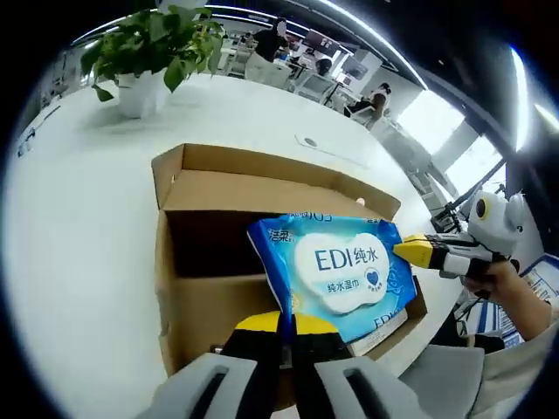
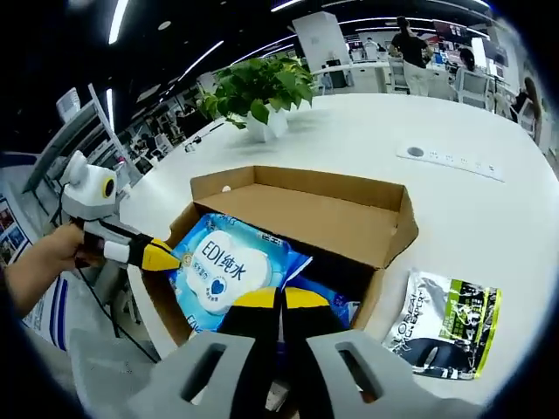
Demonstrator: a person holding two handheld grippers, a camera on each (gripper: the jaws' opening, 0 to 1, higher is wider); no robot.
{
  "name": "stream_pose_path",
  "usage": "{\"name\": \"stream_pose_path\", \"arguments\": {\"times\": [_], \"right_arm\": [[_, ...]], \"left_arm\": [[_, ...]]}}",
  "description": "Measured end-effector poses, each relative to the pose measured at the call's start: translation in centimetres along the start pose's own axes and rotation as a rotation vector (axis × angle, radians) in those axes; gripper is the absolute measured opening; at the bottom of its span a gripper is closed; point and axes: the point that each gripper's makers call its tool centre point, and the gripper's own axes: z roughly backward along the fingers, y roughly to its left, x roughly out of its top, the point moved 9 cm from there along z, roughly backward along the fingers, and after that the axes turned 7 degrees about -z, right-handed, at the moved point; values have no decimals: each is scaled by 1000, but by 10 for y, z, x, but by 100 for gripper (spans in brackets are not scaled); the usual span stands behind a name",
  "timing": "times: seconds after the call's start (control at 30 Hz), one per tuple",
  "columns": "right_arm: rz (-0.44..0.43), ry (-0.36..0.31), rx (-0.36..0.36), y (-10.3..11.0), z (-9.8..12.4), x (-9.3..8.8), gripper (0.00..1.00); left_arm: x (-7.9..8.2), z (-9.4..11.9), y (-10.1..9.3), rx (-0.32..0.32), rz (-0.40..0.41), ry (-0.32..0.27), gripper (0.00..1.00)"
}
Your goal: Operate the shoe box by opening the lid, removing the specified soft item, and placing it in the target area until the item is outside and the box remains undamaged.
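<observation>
The brown cardboard shoe box (image 1: 210, 288) stands open on the white table, its lid (image 1: 262, 188) folded back. A blue wet wipes pack (image 1: 349, 266) marked EDI is tilted up over the box opening. My left gripper (image 1: 284, 325) is shut on its lower left corner. The right gripper (image 1: 417, 250) comes in from the right, its yellow tips pinching the pack's right edge. In the right gripper view the wet wipes pack (image 2: 229, 269) lies over the box (image 2: 306, 218). My right gripper (image 2: 279, 299) is shut at its near edge and the left gripper (image 2: 162, 255) grips its left side.
A second blue pack (image 2: 330, 307) lies deeper in the box. A silver and green pouch (image 2: 447, 323) rests on the table to the right of the box. A potted plant (image 2: 262, 96) and a socket strip (image 2: 447, 160) sit farther back. People work at desks behind.
</observation>
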Motion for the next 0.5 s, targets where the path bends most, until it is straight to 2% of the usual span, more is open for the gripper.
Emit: {"name": "stream_pose_path", "arguments": {"times": [0.2, 0.5], "right_arm": [[-5, -30, 6, 0, 15, 5, 0], [-17, -60, -8, -12, 41, 8, 0]], "left_arm": [[8, 9, -13, -13, -17, -25, 1], [15, 7, -39, -43, -42, -39, 1]]}}
